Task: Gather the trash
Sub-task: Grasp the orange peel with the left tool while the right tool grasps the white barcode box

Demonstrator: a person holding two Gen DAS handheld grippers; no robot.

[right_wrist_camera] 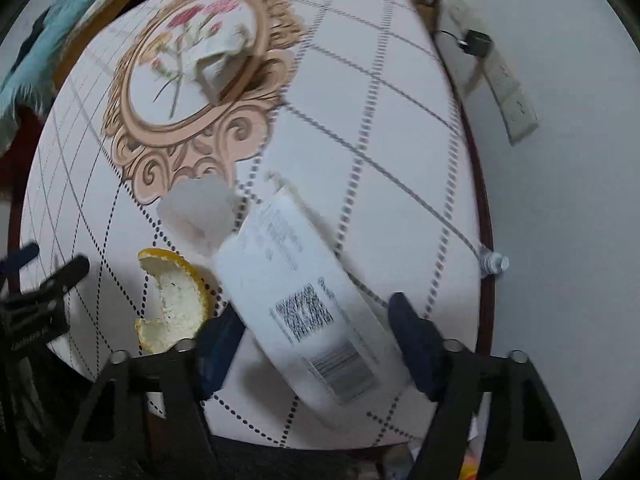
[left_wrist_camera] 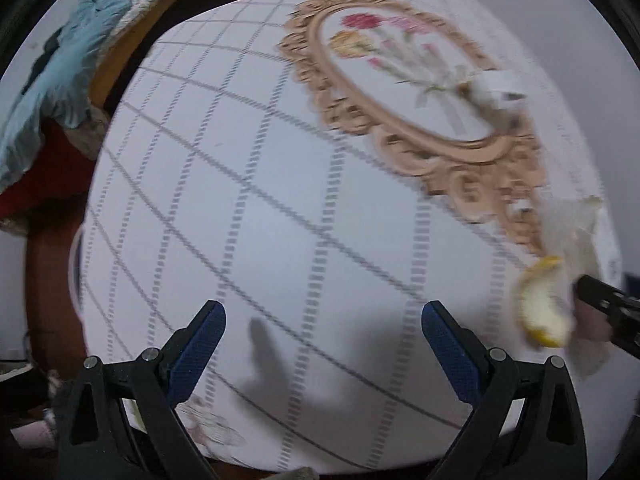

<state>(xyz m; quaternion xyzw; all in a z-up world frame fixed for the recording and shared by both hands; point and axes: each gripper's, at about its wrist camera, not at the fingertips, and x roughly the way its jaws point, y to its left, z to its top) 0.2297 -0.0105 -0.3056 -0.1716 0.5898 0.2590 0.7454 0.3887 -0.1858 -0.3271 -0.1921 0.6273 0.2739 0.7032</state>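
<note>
Bottle (right_wrist_camera: 296, 300) flat, cap toward ornate print

White bottle (right_wrist_camera: 296, 300) beside orange peel (right_wrist_camera: 176, 300)

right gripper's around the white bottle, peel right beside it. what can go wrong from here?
1. The white bottle lies diagonally between the right gripper's open fingers; closing may twist or squirt it out.
2. The orange peel sits by the left finger and could get knocked or pinched along.
3. The left gripper is open and close by; the two may collide.
</note>
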